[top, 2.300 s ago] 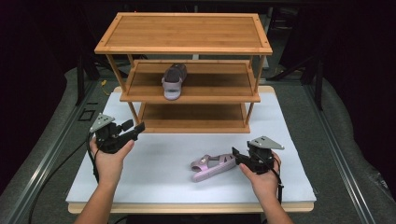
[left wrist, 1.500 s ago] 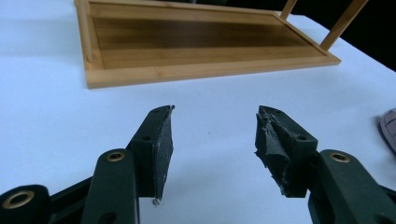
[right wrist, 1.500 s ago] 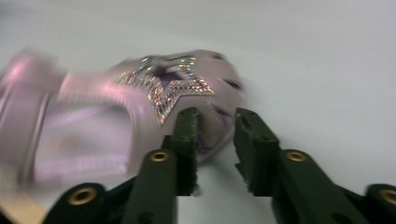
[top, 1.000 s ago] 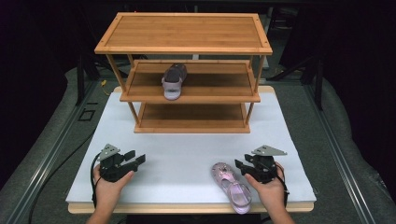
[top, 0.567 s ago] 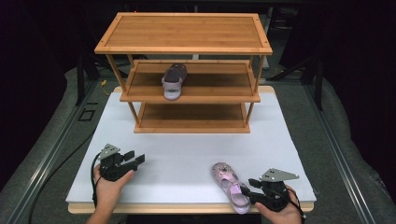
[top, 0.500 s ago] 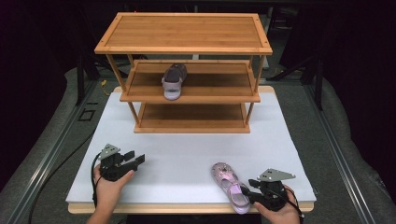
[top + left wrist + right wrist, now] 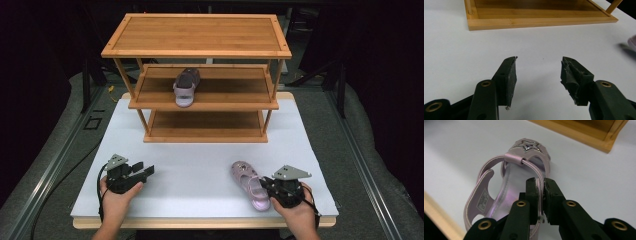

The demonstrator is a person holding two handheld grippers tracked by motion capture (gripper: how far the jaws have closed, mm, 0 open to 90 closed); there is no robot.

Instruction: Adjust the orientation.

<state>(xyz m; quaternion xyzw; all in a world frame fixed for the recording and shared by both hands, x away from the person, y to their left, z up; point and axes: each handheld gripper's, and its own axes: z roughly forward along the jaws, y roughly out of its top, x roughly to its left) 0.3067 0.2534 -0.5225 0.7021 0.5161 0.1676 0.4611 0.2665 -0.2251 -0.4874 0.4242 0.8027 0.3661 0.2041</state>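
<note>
Insole label: small white tag inside the pink sandal [image 7: 483,199], print too blurred to read.
Other text: none legible.

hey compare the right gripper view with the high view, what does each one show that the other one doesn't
Right gripper view alone: the right gripper's black jaws shut on the side strap of the pink strappy child's sandal, the star decoration on its toe, and a label inside its heel.

High view alone: the three-tier bamboo shoe rack with a matching grey-and-pink sandal on its middle shelf, the left gripper open above the white tabletop, and both hands.

Both: the pink sandal near the table's front edge, the white tabletop, and a bit of the rack's bottom tier.
</note>
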